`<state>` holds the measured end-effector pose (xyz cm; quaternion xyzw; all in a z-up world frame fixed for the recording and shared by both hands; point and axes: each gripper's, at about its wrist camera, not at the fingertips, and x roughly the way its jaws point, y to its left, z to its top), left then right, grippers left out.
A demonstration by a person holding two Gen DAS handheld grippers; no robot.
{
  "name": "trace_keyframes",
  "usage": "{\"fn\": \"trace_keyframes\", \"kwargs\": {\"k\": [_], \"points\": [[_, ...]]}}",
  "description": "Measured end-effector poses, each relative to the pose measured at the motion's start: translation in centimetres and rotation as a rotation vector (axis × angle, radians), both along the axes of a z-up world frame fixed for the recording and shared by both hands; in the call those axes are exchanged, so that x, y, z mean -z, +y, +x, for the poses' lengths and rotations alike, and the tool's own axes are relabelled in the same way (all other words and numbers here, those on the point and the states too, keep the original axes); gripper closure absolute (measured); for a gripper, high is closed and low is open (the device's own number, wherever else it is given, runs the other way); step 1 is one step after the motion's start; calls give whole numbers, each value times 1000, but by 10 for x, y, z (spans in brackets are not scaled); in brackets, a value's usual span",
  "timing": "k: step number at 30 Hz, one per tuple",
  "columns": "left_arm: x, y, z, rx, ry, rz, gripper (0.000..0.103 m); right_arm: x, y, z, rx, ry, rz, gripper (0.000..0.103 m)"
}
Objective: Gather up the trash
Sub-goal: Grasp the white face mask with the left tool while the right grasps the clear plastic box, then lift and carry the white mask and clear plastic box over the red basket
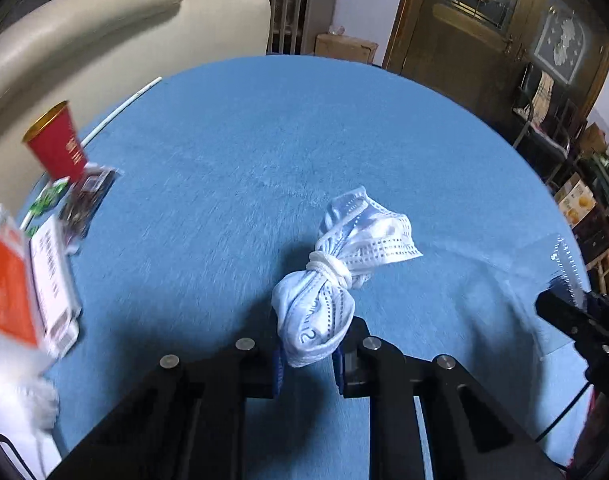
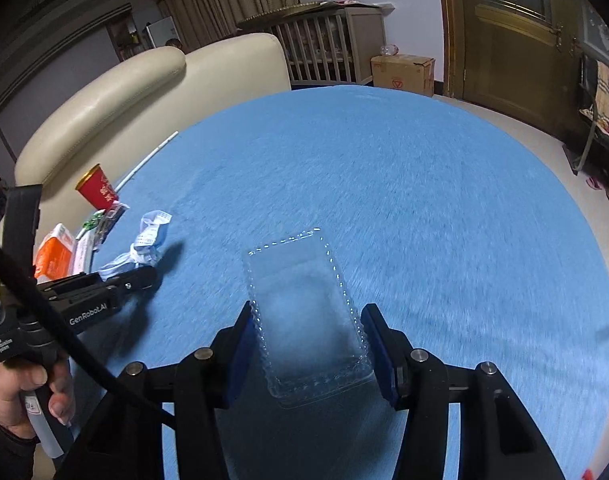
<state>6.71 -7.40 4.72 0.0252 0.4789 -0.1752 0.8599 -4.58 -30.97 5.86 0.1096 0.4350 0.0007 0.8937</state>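
at the bottom middle of the left wrist view, the left claw (image 1: pixel 309 354) pinches the lower end of a knotted face mask (image 1: pixel 336 276), its blue pads pressed into the cloth from both sides. the rest of the mask sticks up and away toward the centre of the frame, probably gripped by the end so the bundle hangs free and comes away whole.

at the bottom middle of the right wrist view, the right claw (image 2: pixel 307 346) has its pads set either side of a clear plastic tray (image 2: pixel 304 312). the left pad touches the tray's beaded rim and the right pad sits just beside the other edge; the tray looks held across its short width, the only span such a grip could take, though how firm the hold is cannot be told.

further off, at the left edge of both views, more trash lies gathered on the blue table (image 2: pixel 424 200): an orange and white box (image 1: pixel 8 280), a dark wrapper (image 1: pixel 86 200), and behind them a red paper cup (image 1: pixel 58 146) standing upright near the table's rim. that cluster looks like the collecting spot, so both held pieces likely belong there.

beyond the table stands a cream sofa (image 2: pixel 124 92).
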Motion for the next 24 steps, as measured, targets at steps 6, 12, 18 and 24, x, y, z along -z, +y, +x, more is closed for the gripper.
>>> {"fn": "trace_keyframes", "kwargs": {"k": [6,12,18,24], "points": [[-15,12,-47,-22,-37,10,83,-15,16,-38,2,-24,13,48],[-22,23,-92,-71,-41,26,83,-24,32,-81,13,-40,25,48],[-26,27,-121,-92,-42,10,83,-27,43,-119,27,-50,34,48],[-33,23,-141,-83,-65,9,83,-28,43,-147,57,-60,50,48]]}}
